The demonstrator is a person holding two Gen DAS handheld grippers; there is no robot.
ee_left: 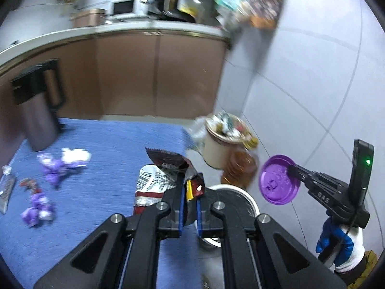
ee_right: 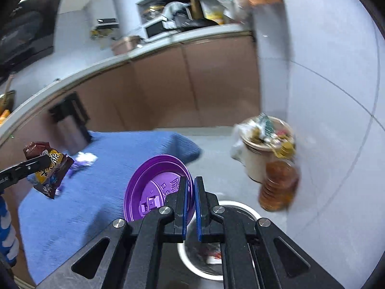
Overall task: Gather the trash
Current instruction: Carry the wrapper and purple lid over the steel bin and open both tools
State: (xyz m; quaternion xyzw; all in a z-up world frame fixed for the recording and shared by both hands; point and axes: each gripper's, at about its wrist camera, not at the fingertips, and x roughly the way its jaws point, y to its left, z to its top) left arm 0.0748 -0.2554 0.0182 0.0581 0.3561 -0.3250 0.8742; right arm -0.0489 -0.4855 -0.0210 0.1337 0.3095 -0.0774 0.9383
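Left tool (ee_left: 190, 192) grips a wrapper (ee_left: 166, 168), right tool (ee_right: 191, 192) a lid (ee_right: 154, 187), above the bin (ee_right: 240, 207); purple scraps (ee_left: 51, 168) remain on the worktop (ee_left: 108, 144).

A home kitchen: brown cabinets (ee_left: 156, 77), cluttered countertop (ee_left: 115, 30), microwave (ee_left: 125, 6).

The lid (ee_right: 158, 187) was glossy purple plastic; the snack wrapper (ee_left: 166, 168) shiny, crinkled foil. A rough-woven blue cloth (ee_left: 101, 144) covered the surface. The flask (ee_left: 38, 110) looked like brushed metal, the floor tiles (ee_left: 300, 72) smooth.
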